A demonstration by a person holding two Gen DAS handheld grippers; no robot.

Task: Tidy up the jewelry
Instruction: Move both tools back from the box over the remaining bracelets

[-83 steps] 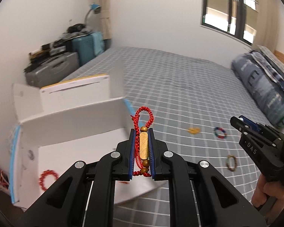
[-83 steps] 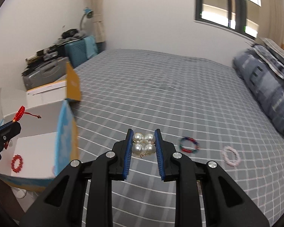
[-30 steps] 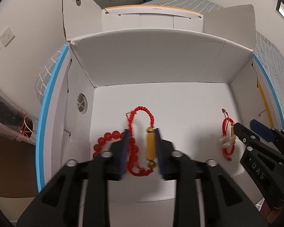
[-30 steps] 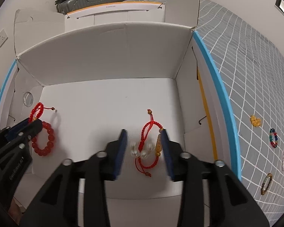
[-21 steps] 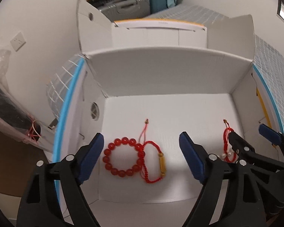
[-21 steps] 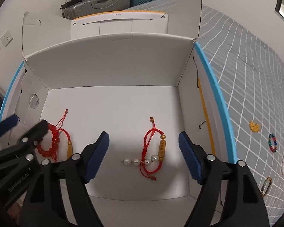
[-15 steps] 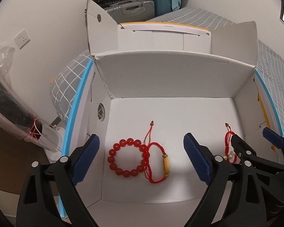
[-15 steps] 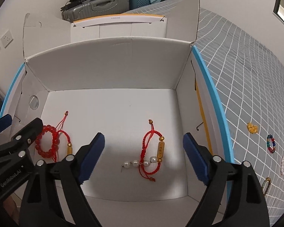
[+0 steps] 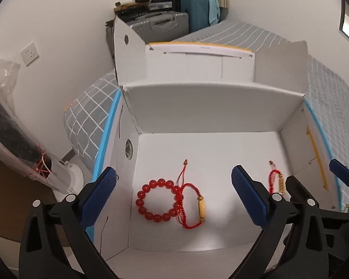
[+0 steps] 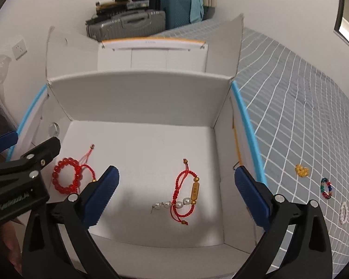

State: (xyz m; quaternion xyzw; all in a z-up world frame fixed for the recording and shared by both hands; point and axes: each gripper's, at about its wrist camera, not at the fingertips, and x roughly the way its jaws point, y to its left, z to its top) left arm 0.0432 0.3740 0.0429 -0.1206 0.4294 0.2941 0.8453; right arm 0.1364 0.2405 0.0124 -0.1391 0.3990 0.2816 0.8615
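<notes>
Both grippers released and empty: left gripper (image 9: pixel 173 193) and right gripper (image 10: pixel 176 188) hover over the box (image 10: pixel 139 93), fingers spread wide. In the box: bead bracelet (image 9: pixel 157 201) touching a cord bracelet (image 9: pixel 193 207) at the box's left, pearl strand (image 10: pixel 171 205) lying across a second cord bracelet (image 10: pixel 186 193) toward its right. Four pieces lie on the bed (image 10: pixel 302 127), right of the box (nearest: yellow charm (image 10: pixel 301 171)). My call: lift clear of the box walls, then go right, one piece per gripper.
</notes>
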